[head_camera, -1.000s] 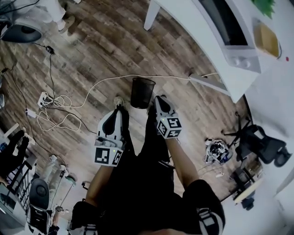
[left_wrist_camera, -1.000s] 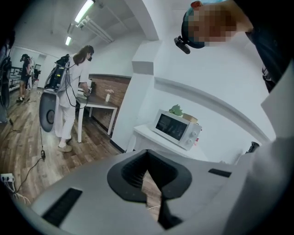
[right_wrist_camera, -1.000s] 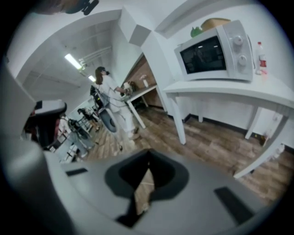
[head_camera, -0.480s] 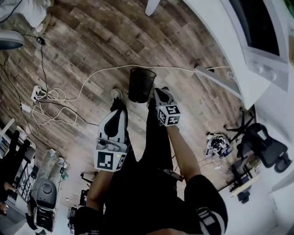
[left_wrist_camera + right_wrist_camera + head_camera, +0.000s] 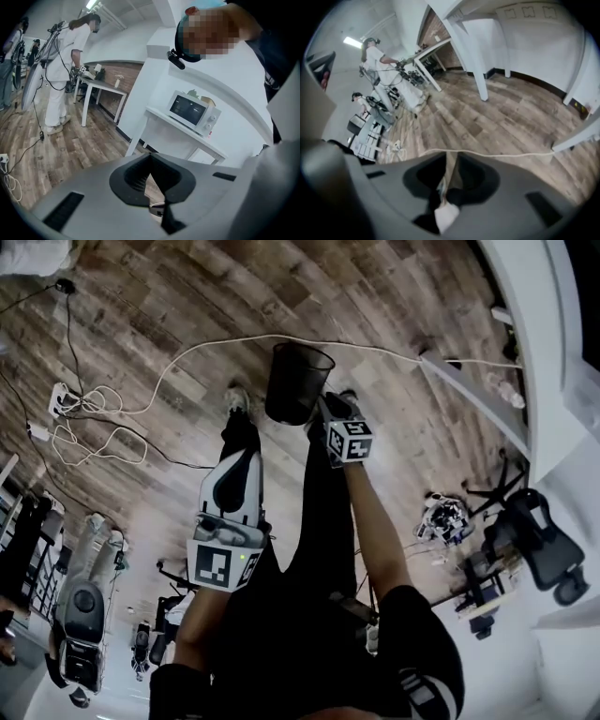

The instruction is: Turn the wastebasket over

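The right gripper had just been opening. Its jaws stood partly apart, and only the wooden floor showed through the narrow gap. Seen from the head, it hung just beside the black mesh wastebasket, which stood upright on that floor, mouth up. The left gripper, farther from the wastebasket, had its jaw tips together on nothing.

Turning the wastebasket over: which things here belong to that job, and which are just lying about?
For the job: black mesh wastebasket; left gripper, jaws together; right gripper, jaws have just been opening, nothing between them.
Lying about: white cable; power strip; office chair; microwave.
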